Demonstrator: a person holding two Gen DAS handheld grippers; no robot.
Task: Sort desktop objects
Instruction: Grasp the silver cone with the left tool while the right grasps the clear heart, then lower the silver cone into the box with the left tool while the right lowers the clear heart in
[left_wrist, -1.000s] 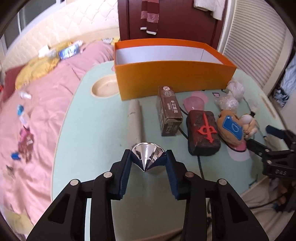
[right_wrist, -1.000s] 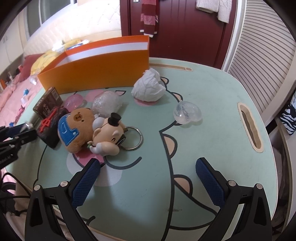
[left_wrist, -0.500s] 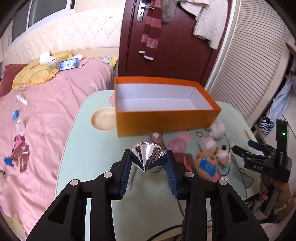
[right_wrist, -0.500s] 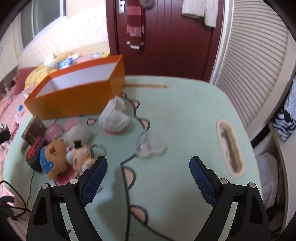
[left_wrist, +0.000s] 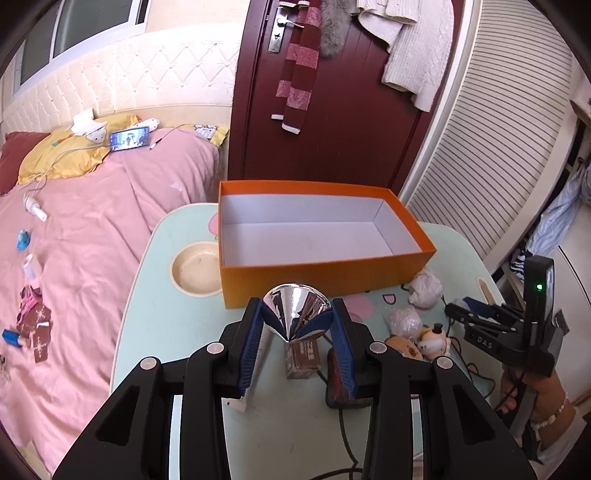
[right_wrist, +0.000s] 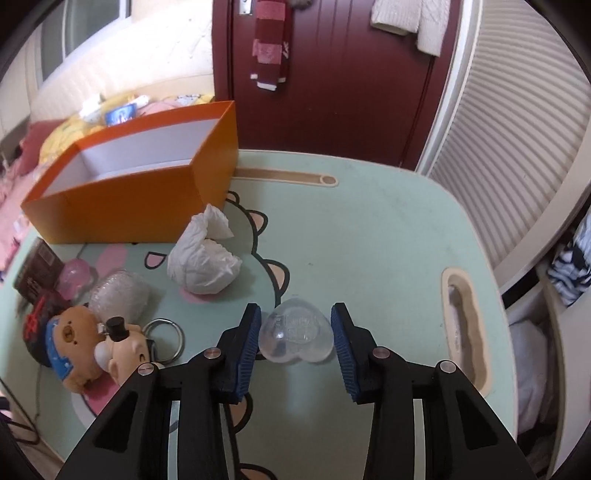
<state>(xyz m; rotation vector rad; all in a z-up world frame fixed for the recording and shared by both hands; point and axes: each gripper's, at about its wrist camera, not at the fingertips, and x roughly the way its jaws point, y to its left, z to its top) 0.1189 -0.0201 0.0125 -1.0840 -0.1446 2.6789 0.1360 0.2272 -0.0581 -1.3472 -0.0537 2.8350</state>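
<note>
My left gripper (left_wrist: 296, 314) is shut on a shiny silver cone (left_wrist: 295, 308), held point-down above the pale green table (left_wrist: 155, 314), just short of the orange box's (left_wrist: 325, 275) front wall. The box is white inside and holds nothing. In the right wrist view my right gripper (right_wrist: 295, 308) has its blue pads against both sides of a clear heart-shaped case (right_wrist: 295, 336) that rests on the table (right_wrist: 369, 229). The right gripper (left_wrist: 465, 308) also shows at the right edge of the left wrist view, held by a hand (left_wrist: 535, 402).
Left of the heart lie a crumpled white tissue (right_wrist: 203, 258), a bubble-wrap ball (right_wrist: 118, 291), a pink heart (right_wrist: 74, 275), a bear plush (right_wrist: 70, 339) with a keyring figure (right_wrist: 122, 350), a brown carton (left_wrist: 303, 356) and a dark red block (left_wrist: 336, 386). A pink bed (left_wrist: 92, 240) borders the table.
My left gripper has risen with the cone and now looks down into the box. The right gripper came down over the clear heart and its jaws narrowed from wide open onto it.
</note>
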